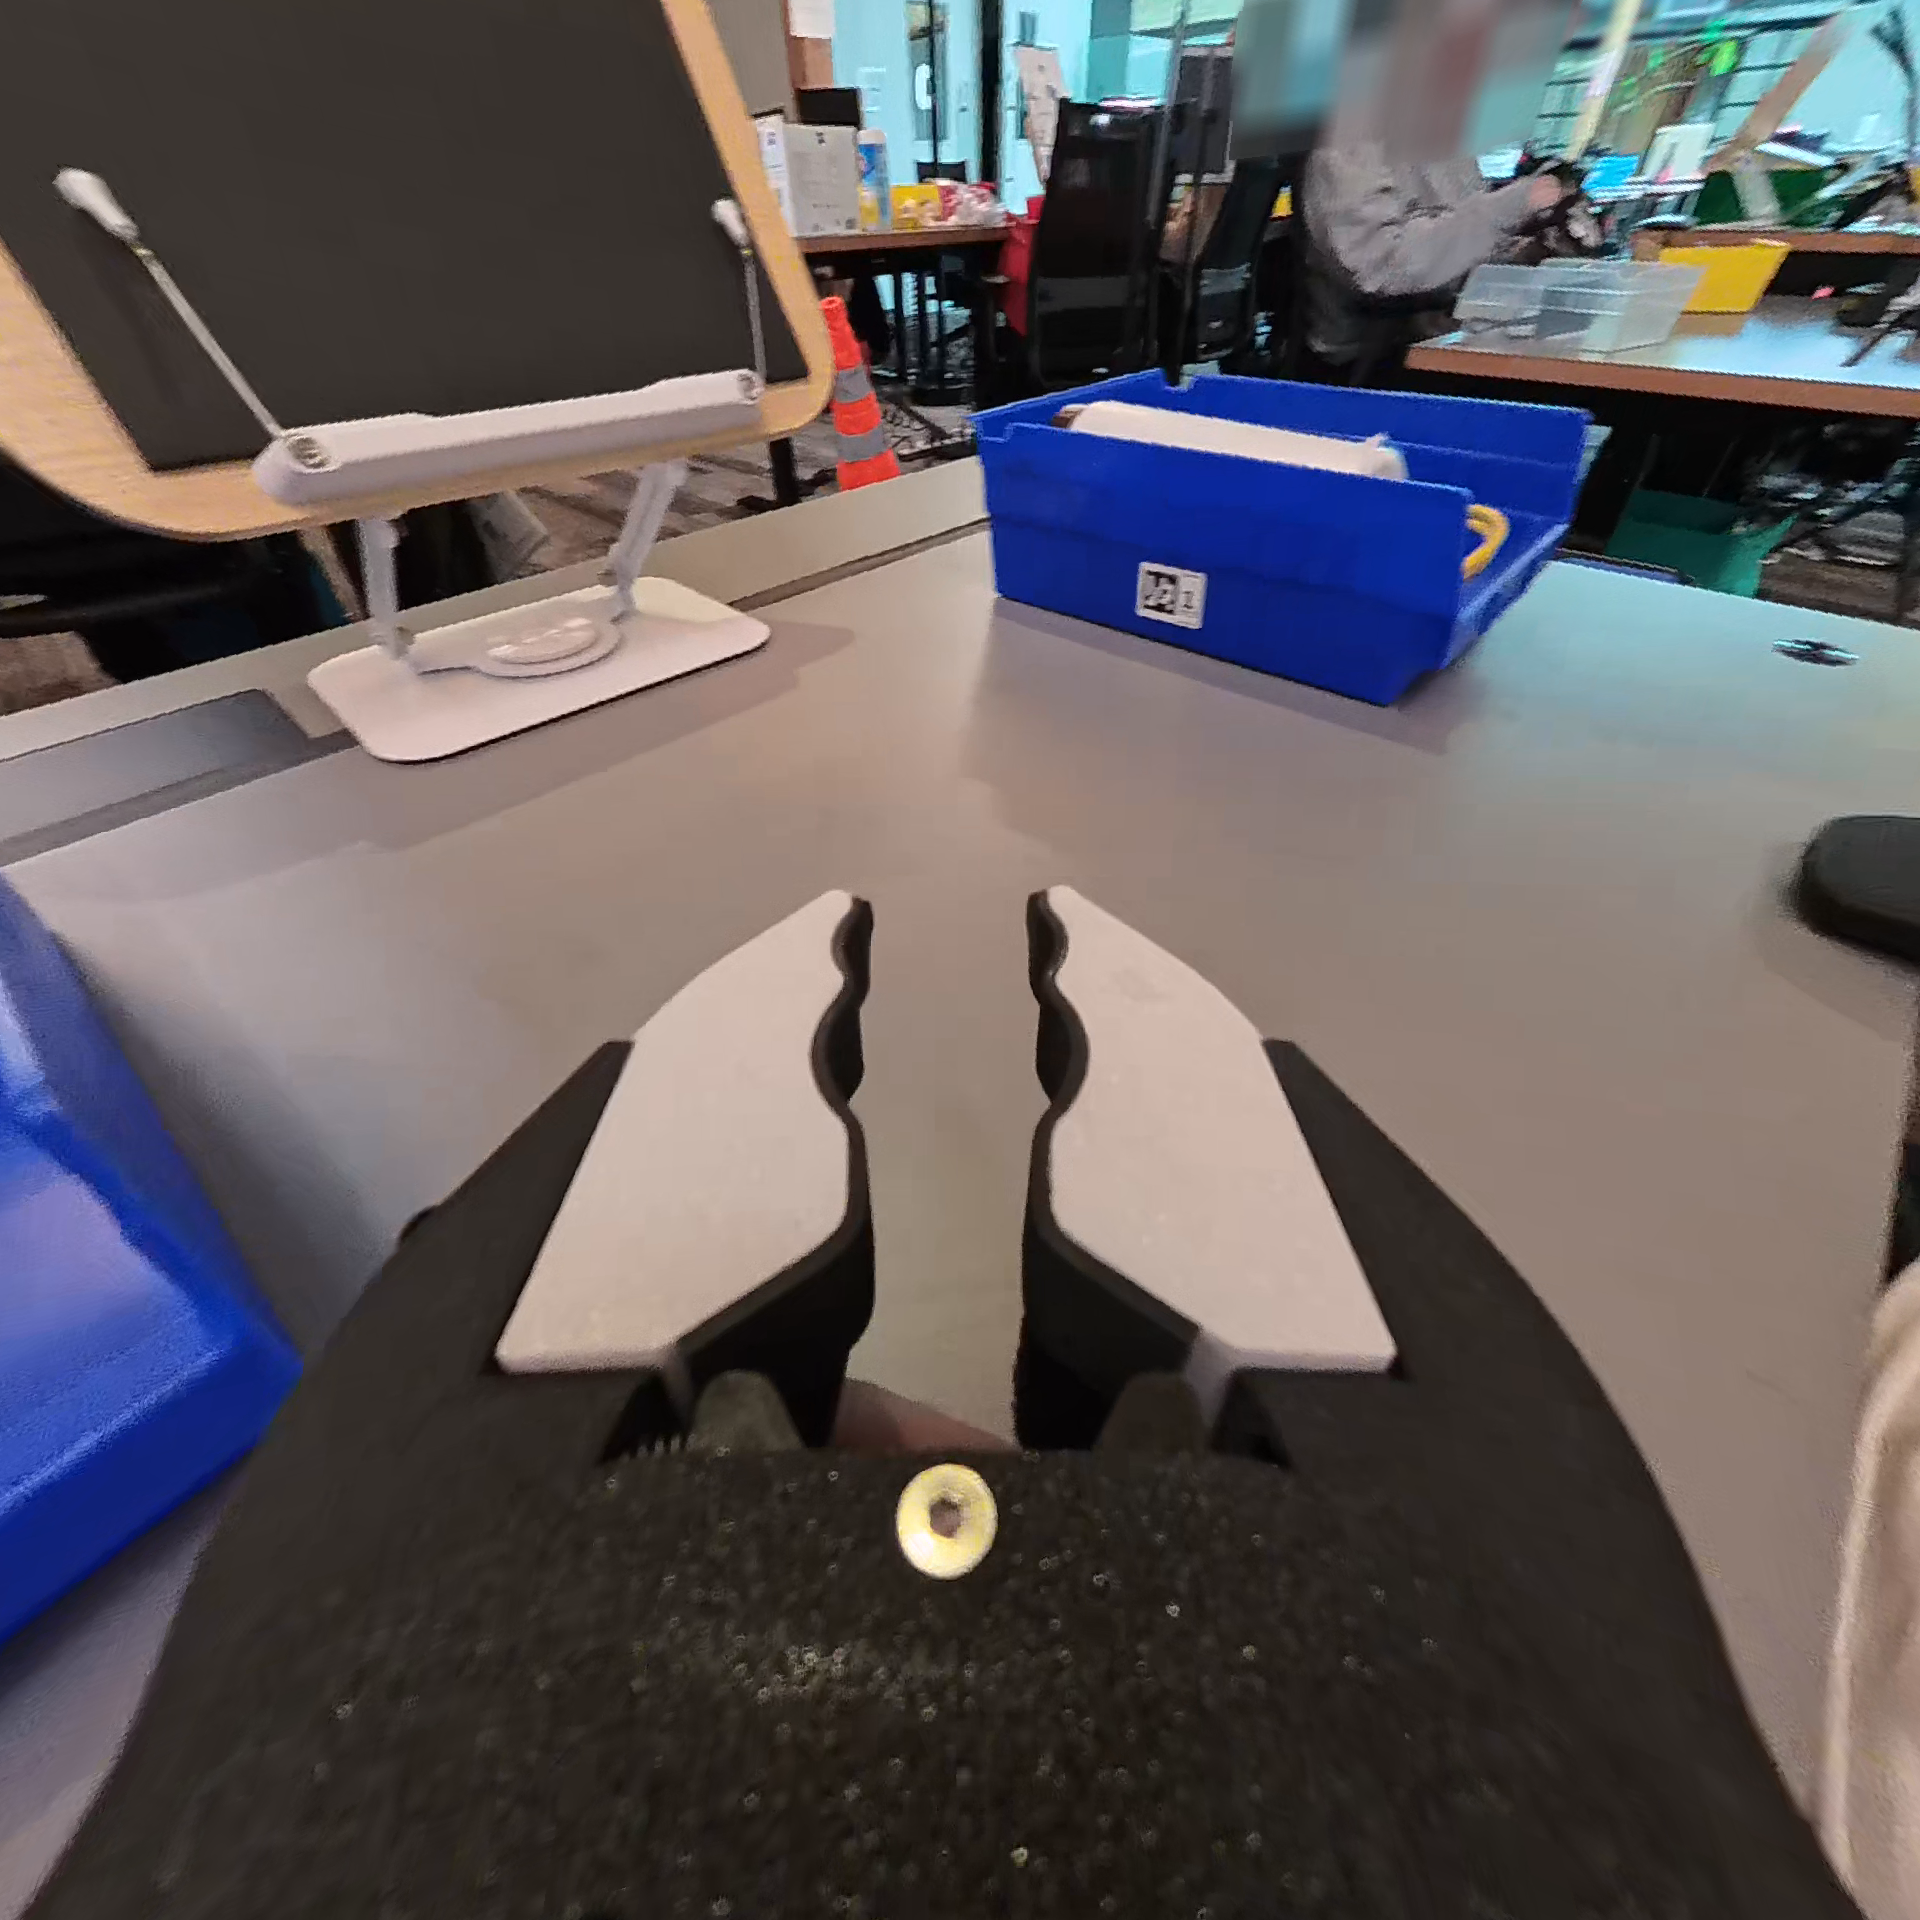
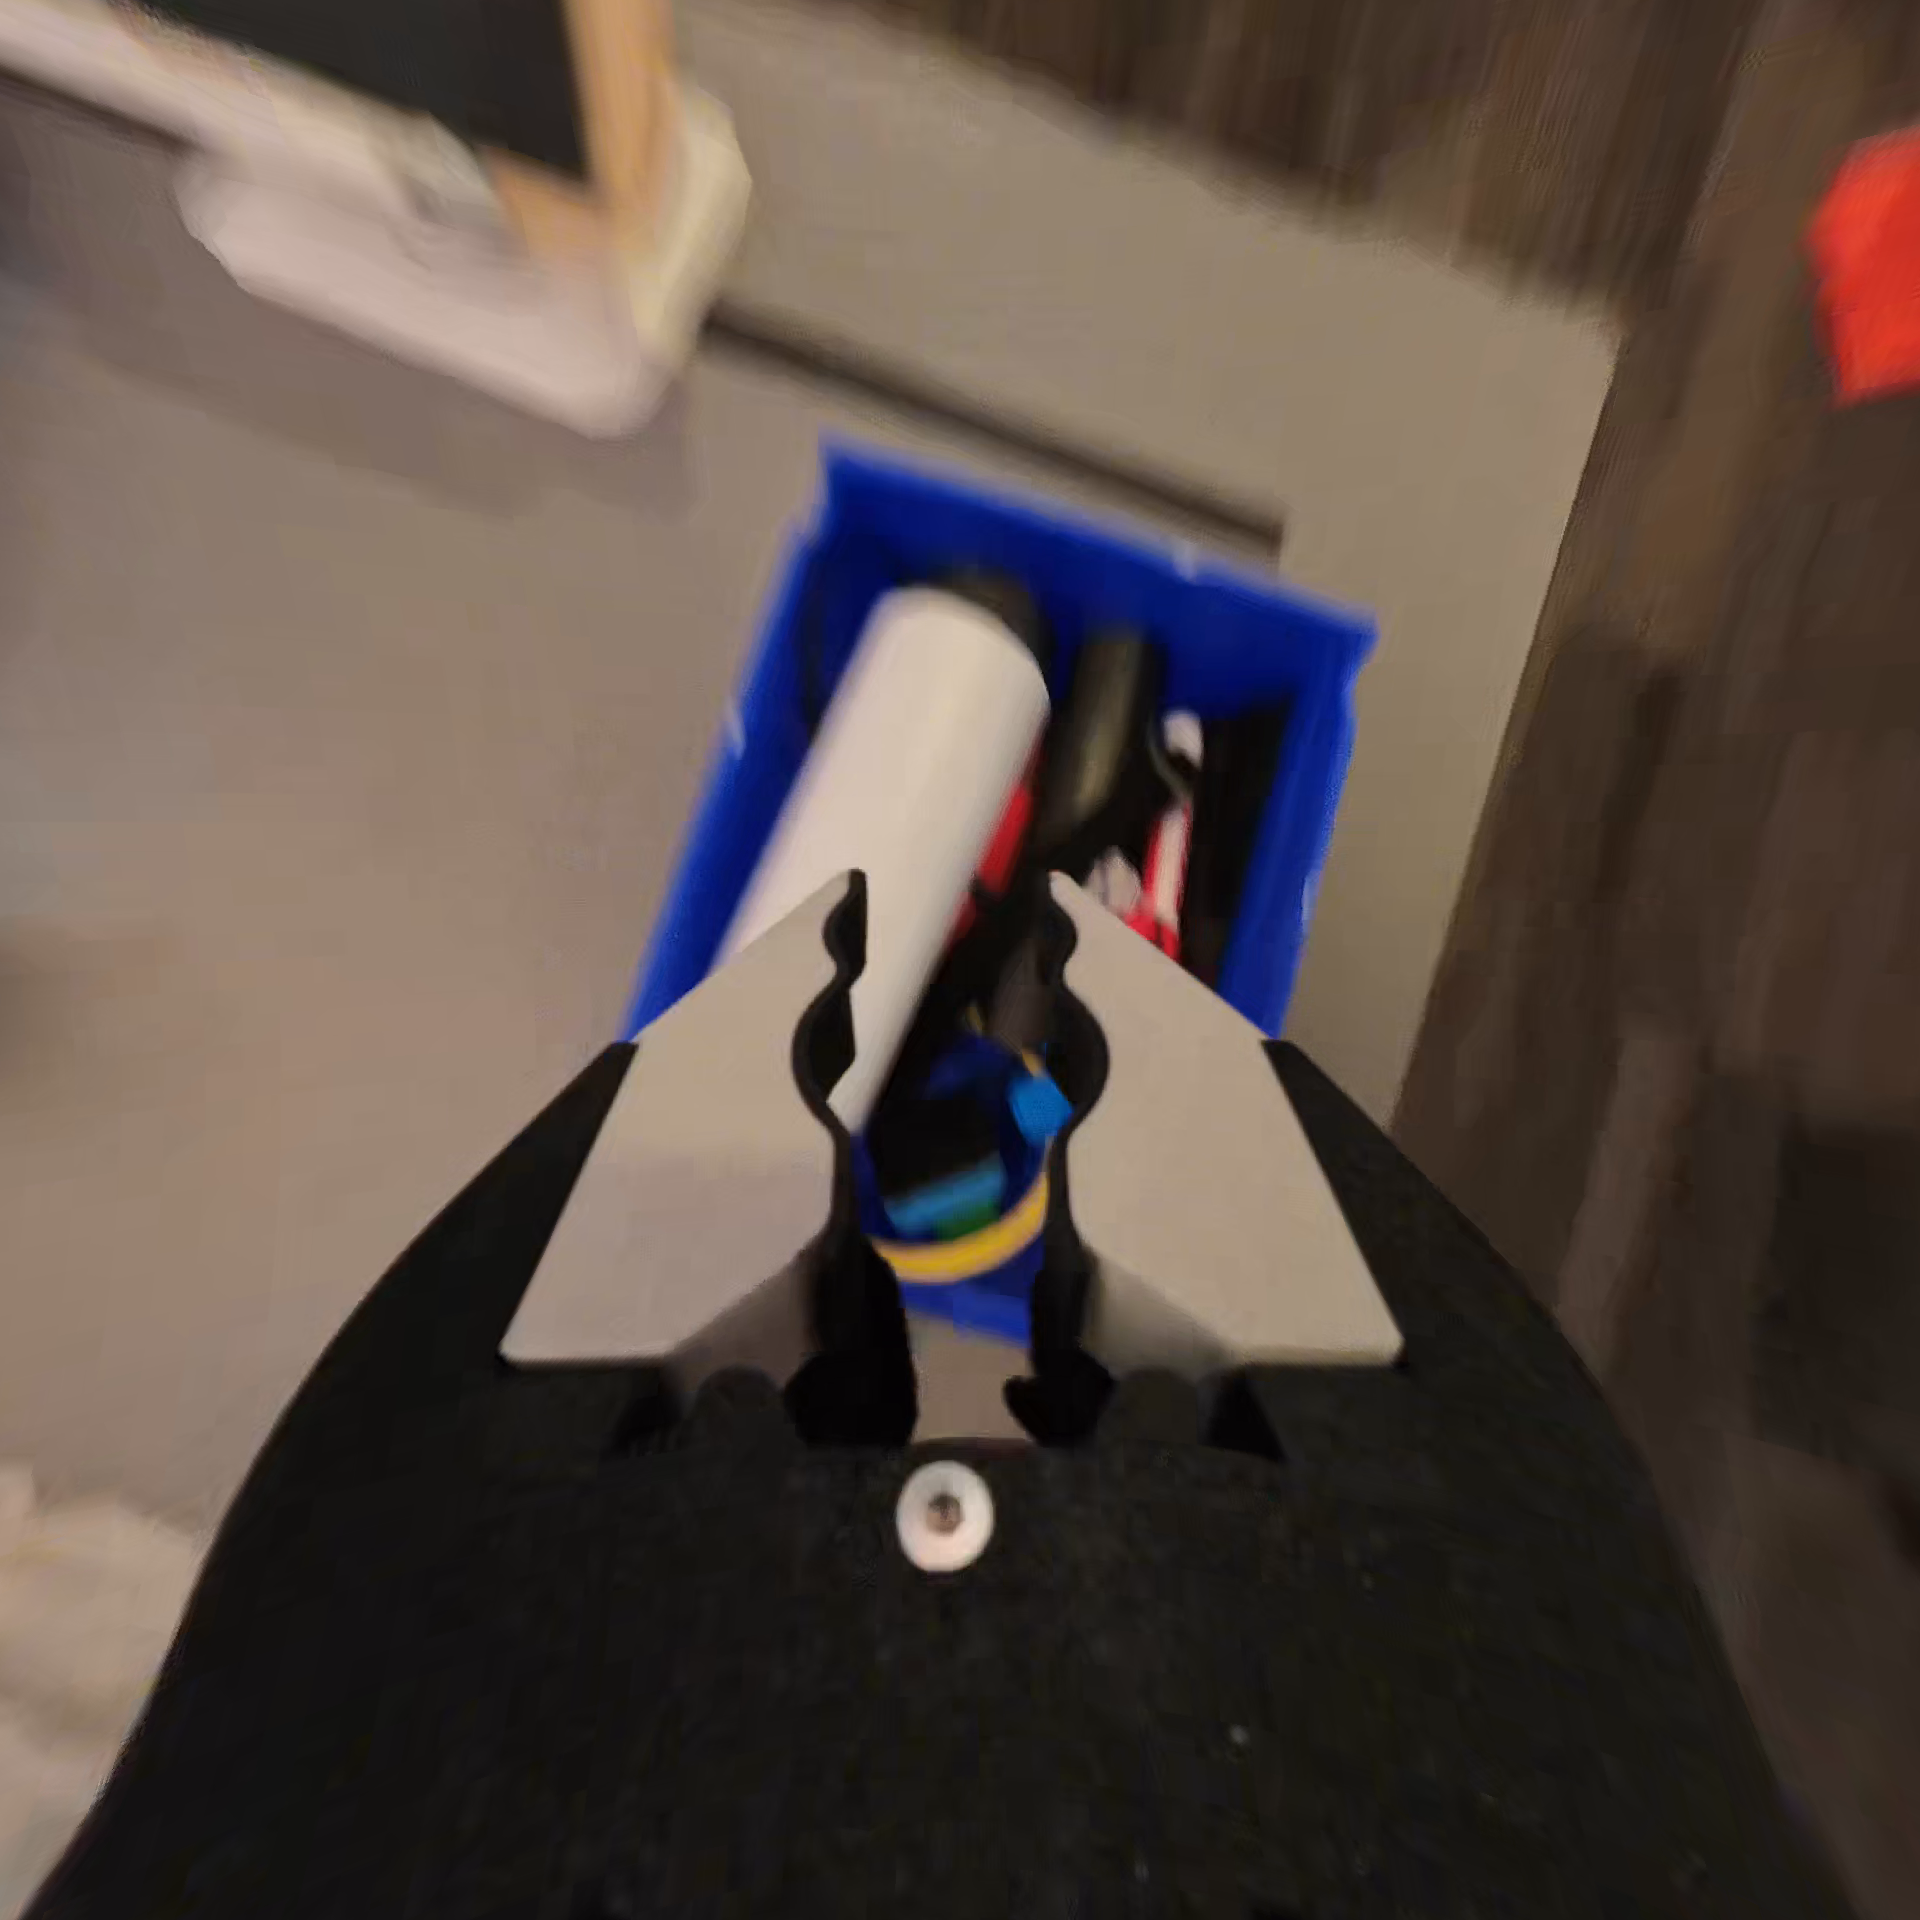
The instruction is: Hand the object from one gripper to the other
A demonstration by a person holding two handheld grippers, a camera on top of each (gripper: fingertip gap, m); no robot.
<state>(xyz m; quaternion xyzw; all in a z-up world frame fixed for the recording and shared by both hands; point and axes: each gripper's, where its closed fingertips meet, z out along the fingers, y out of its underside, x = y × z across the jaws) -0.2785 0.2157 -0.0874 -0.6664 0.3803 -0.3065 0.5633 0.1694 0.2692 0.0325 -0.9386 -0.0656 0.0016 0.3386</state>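
Note:
A blue bin stands on the grey table at the far right of the left wrist view, with a white cylinder lying in it. My left gripper is open and empty, low over the table and well short of the bin. The right wrist view is blurred. My right gripper is open and empty, above the same bin, looking down on the white cylinder and on several small red, black, blue and yellow items beside it.
A wood-framed black board on a white stand stands at the far left. Another blue bin is at the near left edge. A dark object lies at the right edge. An orange cone, chairs and a person are beyond the table. One gripper's finger ends stand about 45 cm off the other's. My left tips are about 45 cm from the white cylinder, my right tips only 15 cm.

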